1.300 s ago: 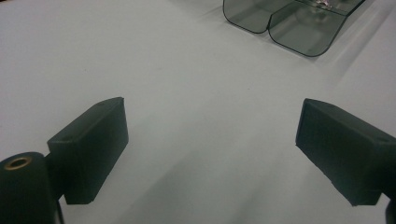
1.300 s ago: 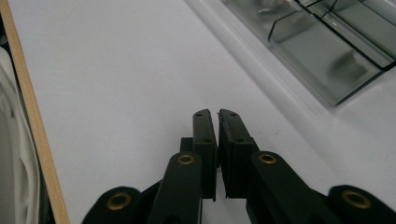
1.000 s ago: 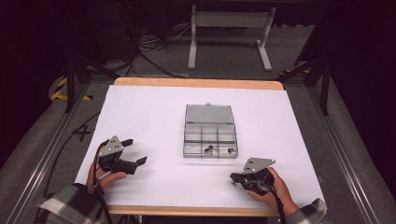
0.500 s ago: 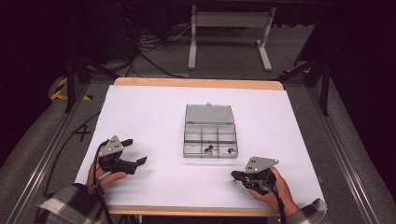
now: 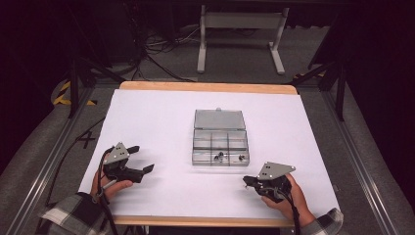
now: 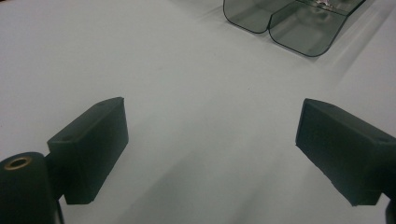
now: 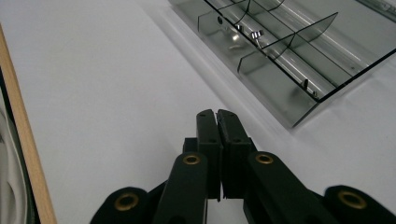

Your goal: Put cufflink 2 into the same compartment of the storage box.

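Clear compartment box (image 5: pixel 220 142) sits mid-counter (image 5: pixel 156 112) on the white sheet, lid flipped open toward the far edge, dividers splitting the tray into small cells. A few small metal bits (image 5: pixel 219 156) lie in the near row of cells; the right gripper view also shows some (image 7: pixel 256 34) in a divided cell, too small to tell what they are.

Left claw (image 5: pixel 141 158) held low over the counter at the near left, well apart from the box, jaws spread wide, nothing between them. In the left gripper view the 2 black pads (image 6: pixel 88 149) stand far apart over bare white sheet, with a rounded box corner (image 6: pixel 294 23) at the top.

Right claw (image 5: pixel 246 180) at the near right, near the box's front right corner but not touching it. Jaws pressed together, empty; tips (image 7: pixel 217 116) point at the sheet just short of the box wall (image 7: pixel 280 93). Wooden counter edge (image 7: pixel 23 140) runs along the left of that view.
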The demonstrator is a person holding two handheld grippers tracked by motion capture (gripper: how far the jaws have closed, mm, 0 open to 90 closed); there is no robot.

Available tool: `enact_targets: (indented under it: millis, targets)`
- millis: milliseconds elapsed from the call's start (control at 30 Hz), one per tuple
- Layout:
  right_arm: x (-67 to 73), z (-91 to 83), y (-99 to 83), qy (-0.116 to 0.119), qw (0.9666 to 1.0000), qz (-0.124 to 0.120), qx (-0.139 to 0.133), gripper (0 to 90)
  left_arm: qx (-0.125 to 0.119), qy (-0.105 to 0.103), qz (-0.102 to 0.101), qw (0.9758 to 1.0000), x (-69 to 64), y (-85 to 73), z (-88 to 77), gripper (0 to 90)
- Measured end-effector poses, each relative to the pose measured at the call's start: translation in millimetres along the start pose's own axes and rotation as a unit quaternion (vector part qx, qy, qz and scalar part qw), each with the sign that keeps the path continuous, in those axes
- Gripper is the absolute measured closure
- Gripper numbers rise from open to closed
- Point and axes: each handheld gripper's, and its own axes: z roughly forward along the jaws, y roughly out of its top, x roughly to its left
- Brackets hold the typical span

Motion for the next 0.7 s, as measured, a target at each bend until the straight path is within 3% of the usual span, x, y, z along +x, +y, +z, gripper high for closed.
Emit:
enact_targets:
  millis: [700]
  targets:
    - [-9.5,-9.2,22.8,-0.017,0.9990,-0.003,-0.041,89.0,0.000,0.001,0.000,1.0000,0.3,0.0,0.1,10.0]
